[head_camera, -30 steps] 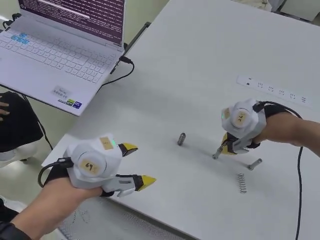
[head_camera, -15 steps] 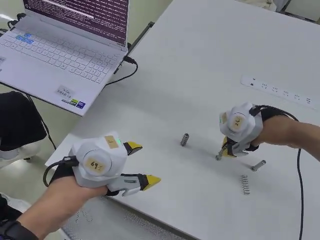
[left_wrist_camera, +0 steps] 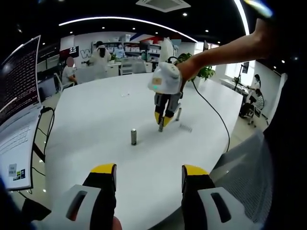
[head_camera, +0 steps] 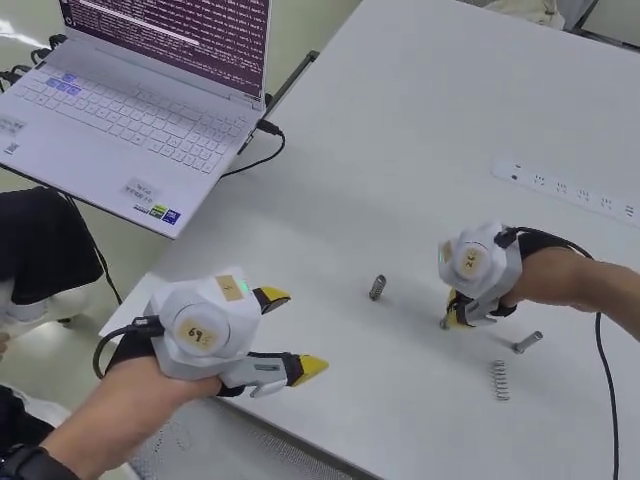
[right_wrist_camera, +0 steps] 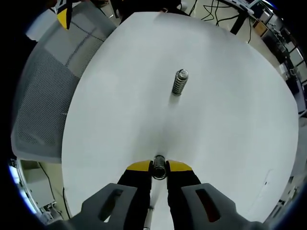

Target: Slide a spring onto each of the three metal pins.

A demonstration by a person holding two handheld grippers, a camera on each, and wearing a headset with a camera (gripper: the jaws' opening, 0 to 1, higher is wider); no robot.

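My right gripper point(head_camera: 456, 318) is clamped tight on the held pin point(right_wrist_camera: 159, 167). From that gripper's own view I can see spring coils around this pin, right between the two yellow tips. It points down at the bench point(head_camera: 400, 120), but I cannot tell if its low end touches. The upright pin point(head_camera: 377, 288) stands on the bench by itself with a spring on it, and nothing touches it. The right gripper is near the upright pin, on its right side in the head view. The loose pin point(head_camera: 527, 342) lies flat past the right gripper, farther from the upright pin on the same side. The loose spring point(head_camera: 499, 380) lies flat just beside the loose pin, a bit closer to me. My left gripper point(head_camera: 292, 332) is on the other side of the upright pin, near the bench edge by me. Its tips are wide apart with nothing between them, and they point toward the upright pin. The laptop point(head_camera: 150, 100) sits open, well away from the upright pin, up and to the left. The power strip point(head_camera: 570, 190) lies well away from the upright pin, up and to the right.
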